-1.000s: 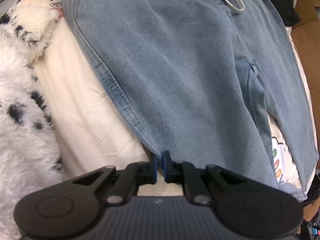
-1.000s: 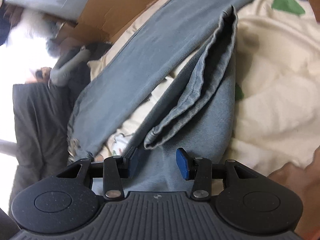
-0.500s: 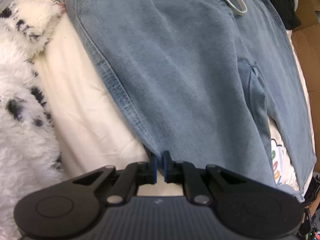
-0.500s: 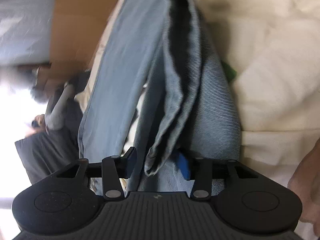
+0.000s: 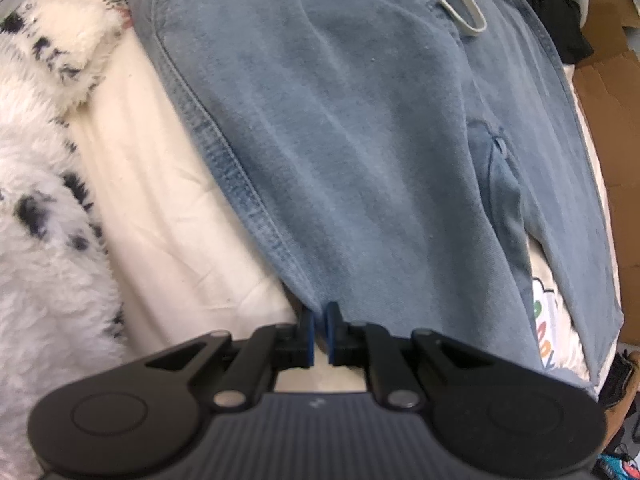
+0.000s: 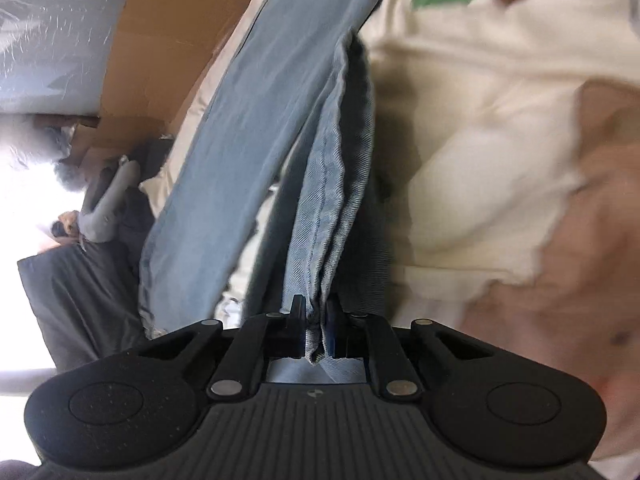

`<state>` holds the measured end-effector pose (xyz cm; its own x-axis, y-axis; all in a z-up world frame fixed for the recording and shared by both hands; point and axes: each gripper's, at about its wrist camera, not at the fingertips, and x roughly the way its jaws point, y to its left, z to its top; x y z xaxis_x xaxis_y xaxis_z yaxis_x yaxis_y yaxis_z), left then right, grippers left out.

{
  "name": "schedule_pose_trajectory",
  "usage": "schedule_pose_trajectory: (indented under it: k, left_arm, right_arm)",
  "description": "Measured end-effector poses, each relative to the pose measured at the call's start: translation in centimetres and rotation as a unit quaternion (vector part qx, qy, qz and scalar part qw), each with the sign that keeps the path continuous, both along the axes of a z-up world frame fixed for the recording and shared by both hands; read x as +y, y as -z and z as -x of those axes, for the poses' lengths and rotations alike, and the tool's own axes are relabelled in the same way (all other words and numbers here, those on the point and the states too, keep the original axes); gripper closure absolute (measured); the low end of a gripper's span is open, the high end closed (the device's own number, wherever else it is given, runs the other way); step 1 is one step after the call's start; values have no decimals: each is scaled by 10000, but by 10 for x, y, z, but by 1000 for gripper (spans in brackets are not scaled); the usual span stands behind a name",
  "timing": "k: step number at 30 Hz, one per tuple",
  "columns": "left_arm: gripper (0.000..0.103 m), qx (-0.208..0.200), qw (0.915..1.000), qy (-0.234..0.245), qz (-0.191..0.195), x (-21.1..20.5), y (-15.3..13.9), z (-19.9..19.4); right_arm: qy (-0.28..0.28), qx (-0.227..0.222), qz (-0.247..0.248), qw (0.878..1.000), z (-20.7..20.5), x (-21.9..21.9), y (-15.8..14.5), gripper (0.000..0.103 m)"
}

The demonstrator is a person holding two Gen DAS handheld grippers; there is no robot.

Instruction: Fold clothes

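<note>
One pair of jeans [image 5: 360, 160] lay on the bed [image 5: 168, 208]; left gripper [image 5: 319, 320] and right gripper [image 6: 316, 316] each had fingers clamped on its denim.

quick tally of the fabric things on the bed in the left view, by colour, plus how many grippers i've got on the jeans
blue: 1, the jeans
cream: 1, the sheet
white with black spots: 1, the fluffy blanket
total fabric things: 3
grippers shut on the jeans: 2, the left gripper and the right gripper
</note>
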<state>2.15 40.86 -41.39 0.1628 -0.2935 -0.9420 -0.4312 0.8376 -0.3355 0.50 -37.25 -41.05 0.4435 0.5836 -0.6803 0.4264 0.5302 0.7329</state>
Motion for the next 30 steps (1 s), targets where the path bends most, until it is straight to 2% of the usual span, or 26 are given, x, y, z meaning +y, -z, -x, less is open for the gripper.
schedule_pose_trajectory:
  k: [8,10,11,13,15,17,20,22,23,26,30]
  left_arm:
    - [98,-154,9997,-109,182,20,-6,4]
    - [98,-192,9994,-154,228,32,-9,-14]
    - [98,-211,9993,-174,245,18,-10,-36]
    - [98,-243,9991,-206,276,8,-14,-54]
    - [98,-272,9988,-248,328,-17,-24,-51]
    - [96,-274,9983,-334,397,-1,-45,-20]
    - [87,-218,9976,-527,385,-7,-53,-34]
    - [84,-305,9970,-634,320,-2,-60,-24]
    - [79,-355,9966,-686,286,0,-63,-18]
    - [73,-440,9951,-843,266,11,-63,-13]
    - [73,-569,9920,-1082,319,20,-61,-8]
  right_arm:
    - [-628,284,1020,9924,24,-51,-46,96]
    - [-809,370,1345,9869,34,-64,-56,96]
    - [-843,421,1477,9845,38,-69,-60,96]
    - [-863,542,1689,9803,48,-82,-65,96]
    - [-886,623,1857,9766,56,-89,-67,97]
    - [-960,690,1986,9729,62,-90,-65,96]
    - [-1102,830,2213,9654,66,-84,-54,100]
    - [-1076,1023,2336,9609,71,-87,-42,103]
    - [-1030,1141,2471,9567,74,-88,-36,103]
    - [-695,1260,2404,9599,86,-103,-15,103]
    - [-266,1115,1723,9783,108,-111,5,101]
